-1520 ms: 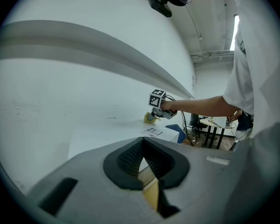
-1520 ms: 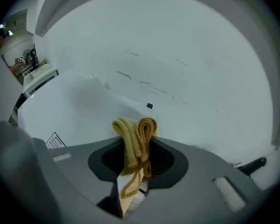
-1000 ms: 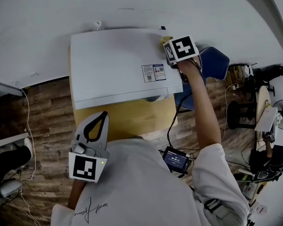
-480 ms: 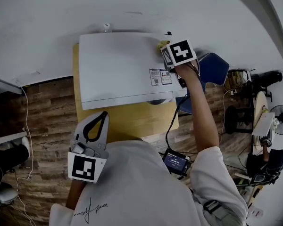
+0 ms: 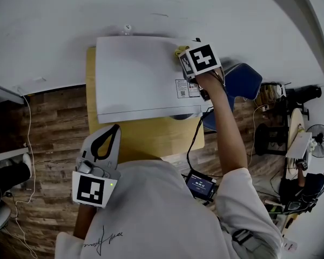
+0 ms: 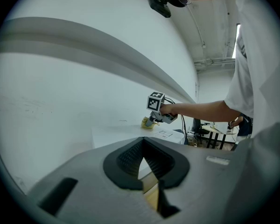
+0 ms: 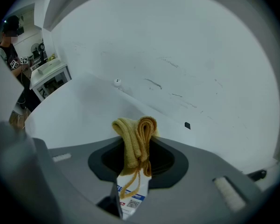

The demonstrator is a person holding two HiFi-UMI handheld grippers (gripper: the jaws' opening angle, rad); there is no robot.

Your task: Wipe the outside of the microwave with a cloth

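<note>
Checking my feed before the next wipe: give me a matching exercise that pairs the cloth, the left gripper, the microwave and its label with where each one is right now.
Things:
1. cloth
2. left gripper
3. microwave
4. label

Places:
A. standing on the wooden table
B. stuck on the microwave's top
C. clamped in the right gripper
D. low by the person's shirt, jaws together, empty

Pairs: 1-C, 2-D, 3-A, 4-B
</note>
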